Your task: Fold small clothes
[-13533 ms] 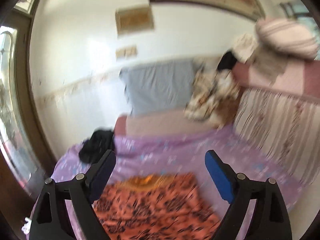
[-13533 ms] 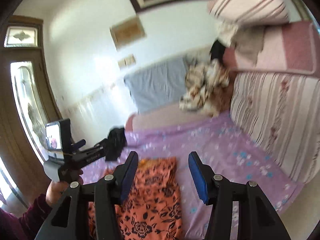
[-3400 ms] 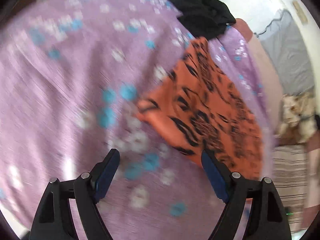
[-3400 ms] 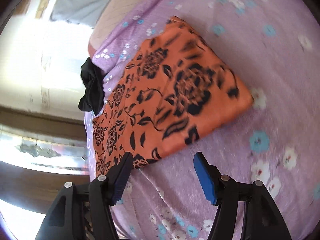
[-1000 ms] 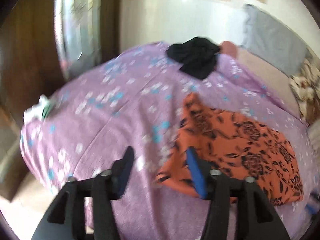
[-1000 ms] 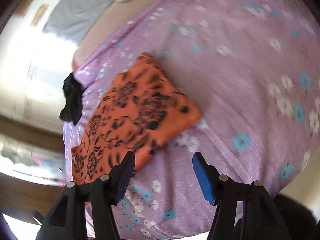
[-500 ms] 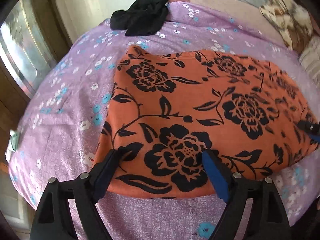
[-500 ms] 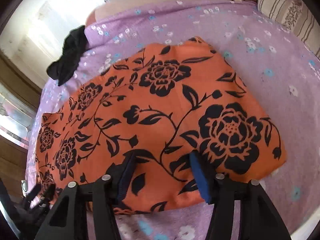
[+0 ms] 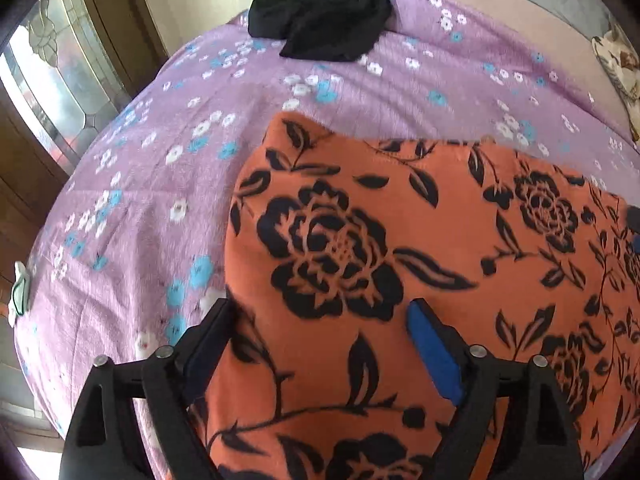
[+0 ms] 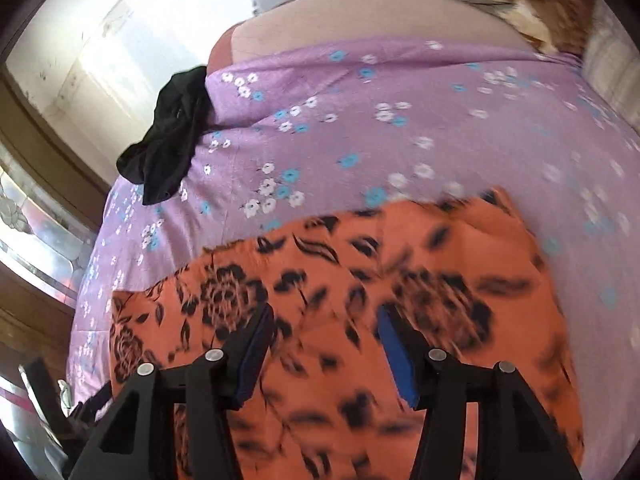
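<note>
No readable writing. Left gripper (image 9: pixel 320 340) angled down over orange floral garment (image 9: pixel 420 264) on bed (image 9: pixel 132 208), fingers widening, gripping nothing; right gripper (image 10: pixel 324 344) likewise angled, fingers half apart, empty.

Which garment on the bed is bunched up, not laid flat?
The black garment, crumpled at the far edge of the purple bedspread. The orange floral garment lies spread flat beneath both grippers.

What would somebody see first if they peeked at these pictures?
The bright orange cloth with big black roses, lying flat on the purple flowered bedspread, right under both sets of tongs. The left tongs are opening over its left end and the right tongs hang open above it. Next comes the crumpled black garment, lying apart at the bed's far edge by the wall.
</note>
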